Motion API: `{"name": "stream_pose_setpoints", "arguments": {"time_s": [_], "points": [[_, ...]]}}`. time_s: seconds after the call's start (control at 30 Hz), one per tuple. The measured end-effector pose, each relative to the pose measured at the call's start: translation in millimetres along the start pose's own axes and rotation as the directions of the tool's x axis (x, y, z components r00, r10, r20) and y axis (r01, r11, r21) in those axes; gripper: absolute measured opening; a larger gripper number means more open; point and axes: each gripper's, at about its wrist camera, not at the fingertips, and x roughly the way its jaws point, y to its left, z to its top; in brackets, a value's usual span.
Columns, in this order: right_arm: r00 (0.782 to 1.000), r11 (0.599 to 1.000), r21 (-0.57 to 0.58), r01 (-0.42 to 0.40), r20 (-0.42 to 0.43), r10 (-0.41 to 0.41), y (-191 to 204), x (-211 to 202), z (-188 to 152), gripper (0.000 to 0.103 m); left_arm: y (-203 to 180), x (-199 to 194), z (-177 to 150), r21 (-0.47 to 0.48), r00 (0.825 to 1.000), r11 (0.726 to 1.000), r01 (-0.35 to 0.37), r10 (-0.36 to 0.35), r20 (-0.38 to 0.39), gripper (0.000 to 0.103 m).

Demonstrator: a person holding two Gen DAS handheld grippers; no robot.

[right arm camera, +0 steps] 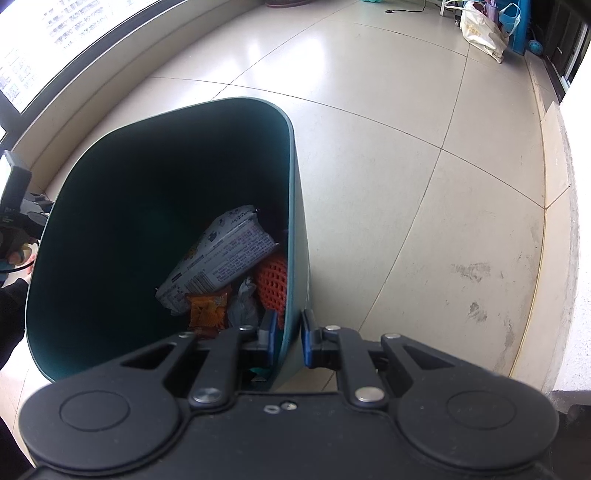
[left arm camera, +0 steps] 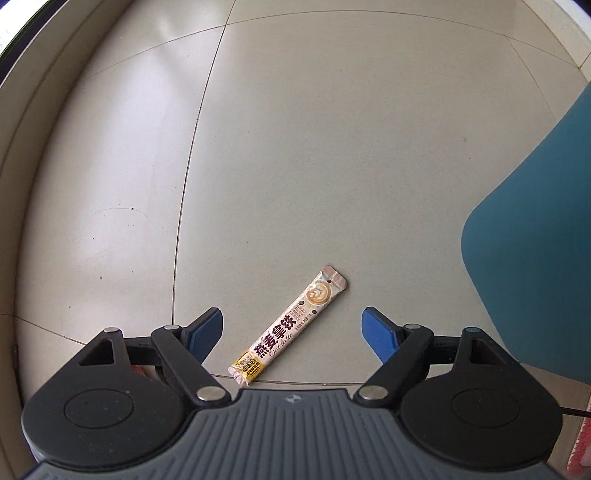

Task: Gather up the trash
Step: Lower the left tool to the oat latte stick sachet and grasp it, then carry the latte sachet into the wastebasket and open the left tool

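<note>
An oat latte stick packet (left arm camera: pixel 290 326) lies flat on the tiled floor, slanted, in the left wrist view. My left gripper (left arm camera: pixel 293 326) is open wide above it, one blue pad on each side, and holds nothing. My right gripper (right arm camera: pixel 289 338) is shut on the right wall of a teal trash bin (right arm camera: pixel 299 229), one pad inside and one outside. Inside the bin lie a white wrapper (right arm camera: pixel 221 254), an orange foam net (right arm camera: pixel 273 284), an orange snack packet (right arm camera: pixel 207 308) and crumpled foil (right arm camera: pixel 245 299). The bin's outer wall also shows in the left wrist view (left arm camera: pixel 535 240).
A low ledge under a window (right arm camera: pixel 92 85) runs along the left. A wall edge (right arm camera: pixel 565 221) stands at the right. Bags and a blue stool (right arm camera: pixel 491 29) sit far back on the floor. The left gripper's body (right arm camera: pixel 18 206) shows beside the bin.
</note>
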Motion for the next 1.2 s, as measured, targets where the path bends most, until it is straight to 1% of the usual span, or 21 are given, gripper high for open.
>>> {"name": "stream_pose_setpoints", "arguments": {"time_s": [0.13, 0.2, 0.3, 0.5, 0.63, 0.67, 0.7, 0.73, 0.8, 0.83, 0.93, 1.0, 1.07, 1.13, 1.2], "points": [[1.0, 0.999, 0.035, -0.012, -0.025, 0.013, -5, 2, 7, 0.014, 5, 46, -3, -0.024, 0.998, 1.0, 0.014, -0.016, -0.063, 0.082], [0.999, 0.999, 0.04, -0.012, -0.036, 0.013, -6, 2, 8, 0.014, 2, 67, -6, -0.002, 0.996, 1.0, 0.005, -0.005, -0.091, 0.082], [0.998, 1.0, 0.017, 0.01, -0.054, -0.009, 0, 4, 9, 0.015, 3, 85, -10, 0.029, 0.994, 1.0, -0.005, 0.008, -0.112, 0.082], [0.996, 0.999, 0.0, 0.046, -0.077, -0.046, 10, 6, 12, 0.018, 11, 105, -11, 0.015, 0.992, 1.0, 0.003, -0.001, -0.123, 0.082], [0.995, 0.998, 0.007, 0.055, -0.086, -0.055, 11, 8, 12, 0.018, 13, 107, -15, 0.013, 0.995, 1.0, 0.006, -0.004, -0.104, 0.081], [0.994, 0.998, 0.005, 0.06, -0.088, -0.059, 12, 8, 11, 0.018, 13, 106, -16, 0.011, 0.995, 1.0, 0.009, -0.007, -0.101, 0.079], [0.994, 0.998, 0.002, 0.064, -0.093, -0.064, 13, 8, 12, 0.018, 14, 105, -17, 0.005, 0.995, 1.0, 0.023, -0.022, -0.095, 0.071], [0.993, 0.998, -0.001, 0.067, -0.096, -0.067, 14, 11, 12, 0.017, 15, 104, -18, -0.005, 0.995, 0.999, 0.041, -0.041, -0.091, 0.066], [0.993, 0.997, -0.006, 0.071, -0.099, -0.071, 15, 12, 11, 0.017, 14, 102, -19, -0.016, 0.994, 0.998, 0.065, -0.067, -0.09, 0.042], [0.992, 0.998, -0.003, 0.07, -0.101, -0.07, 16, 15, 12, 0.017, 9, 100, -19, -0.012, 0.994, 0.998, 0.069, -0.069, -0.089, 0.035], [0.993, 0.998, 0.004, 0.067, -0.097, -0.066, 14, 16, 12, 0.016, 4, 99, -22, 0.002, 0.995, 0.999, 0.047, -0.046, -0.085, 0.027], [0.993, 0.998, -0.002, 0.068, -0.093, -0.068, 14, 15, 11, 0.016, 3, 94, -22, -0.017, 0.996, 0.999, 0.045, -0.046, -0.078, 0.016], [0.994, 0.998, -0.007, 0.067, -0.087, -0.067, 14, 15, 9, 0.015, -3, 94, -25, -0.041, 0.996, 0.998, 0.04, -0.043, -0.079, 0.011], [0.995, 0.998, -0.002, 0.063, -0.082, -0.063, 12, 12, 8, 0.014, 0, 88, -26, -0.073, 0.996, 0.996, 0.045, -0.051, -0.075, 0.007], [0.995, 0.998, -0.002, 0.06, -0.076, -0.06, 11, 10, 7, 0.014, 2, 80, -28, -0.082, 0.997, 0.996, 0.037, -0.043, -0.066, 0.006]]}}
